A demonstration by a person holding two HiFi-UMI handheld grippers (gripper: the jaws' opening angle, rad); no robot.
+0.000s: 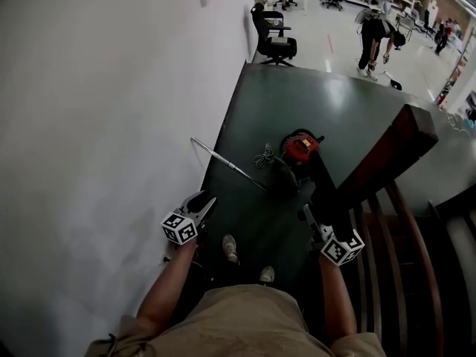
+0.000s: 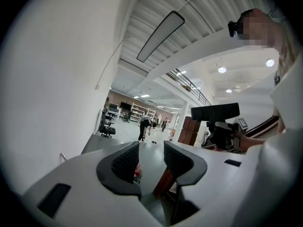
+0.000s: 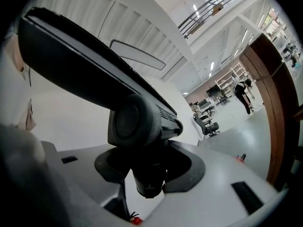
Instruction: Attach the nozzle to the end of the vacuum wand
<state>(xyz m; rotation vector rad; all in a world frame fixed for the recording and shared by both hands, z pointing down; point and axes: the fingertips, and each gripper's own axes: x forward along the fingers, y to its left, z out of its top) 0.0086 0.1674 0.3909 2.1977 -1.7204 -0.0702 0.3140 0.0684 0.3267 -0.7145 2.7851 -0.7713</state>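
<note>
A red vacuum cleaner (image 1: 300,149) lies on the dark green floor, and its thin metal wand (image 1: 223,162) stretches out to the left toward the white wall. My right gripper (image 1: 311,218) is shut on the neck of the black floor nozzle (image 1: 325,192). In the right gripper view the nozzle's wide head (image 3: 94,65) stands above the jaws, with its round neck clamped between them at my right gripper (image 3: 149,171). My left gripper (image 1: 202,205) hangs near the wall, open and empty. In its own view nothing lies between the ribbed pads (image 2: 127,162) of my left gripper (image 2: 151,148).
A white wall (image 1: 97,125) runs along the left. A dark wooden stair rail (image 1: 387,155) with balusters stands at the right. My shoes (image 1: 230,248) are on the floor below. Office chairs (image 1: 274,36) and a bending person (image 1: 375,39) are far off.
</note>
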